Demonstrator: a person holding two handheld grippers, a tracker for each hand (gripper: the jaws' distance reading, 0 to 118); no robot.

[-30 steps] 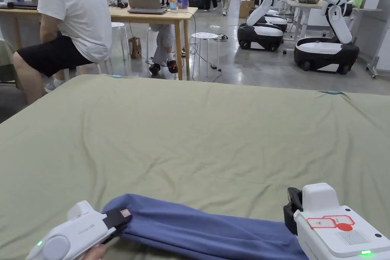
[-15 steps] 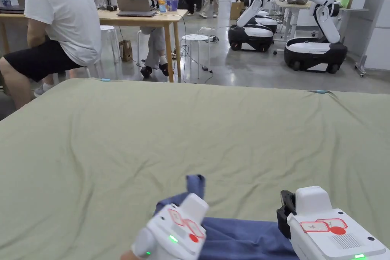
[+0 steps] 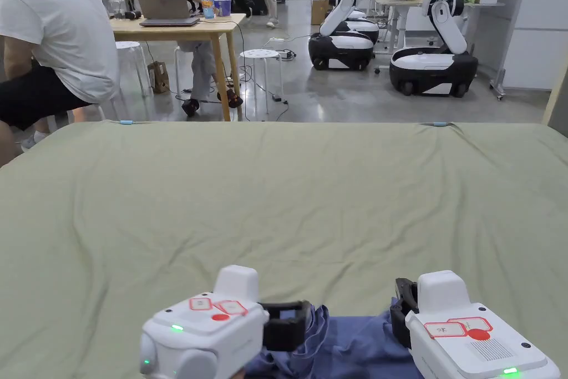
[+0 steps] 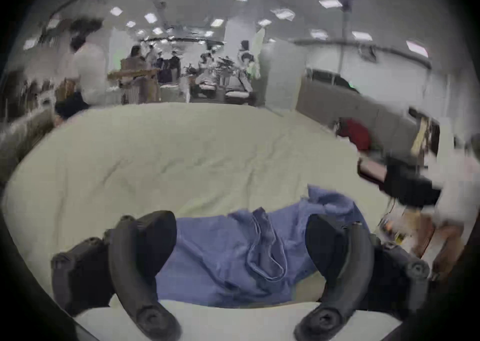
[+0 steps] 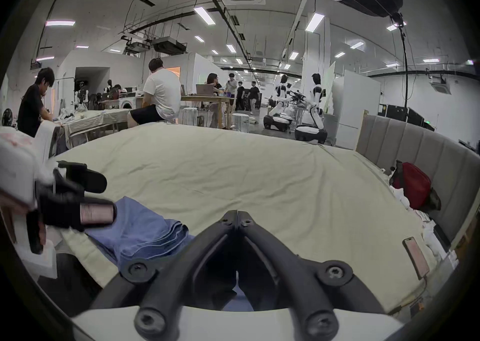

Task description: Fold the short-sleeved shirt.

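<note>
The blue shirt [image 3: 344, 347] lies bunched in folded layers at the near edge of the green bed sheet [image 3: 277, 202]. My left gripper [image 3: 285, 324] hovers just left of it, open, its jaws spread wide over the cloth [image 4: 233, 255] without pressing on it. My right gripper [image 3: 402, 308] sits at the shirt's right end, jaws closed tip to tip [image 5: 237, 214], with blue fabric [image 5: 140, 232] running in under them. The right gripper view also catches the left gripper [image 5: 98, 197] at its left, above the folded stack.
A red bag [image 5: 413, 188] and a phone [image 5: 415, 255] lie on the bed's right side by a grey headboard [image 5: 405, 139]. Beyond the far edge people sit at a wooden table [image 3: 183, 25], and white wheeled robots [image 3: 432, 64] stand on the floor.
My left gripper carried the shirt's left end rightward over the rest, close to the right gripper, and has let go. The right gripper stayed put. The head camera shifted.
</note>
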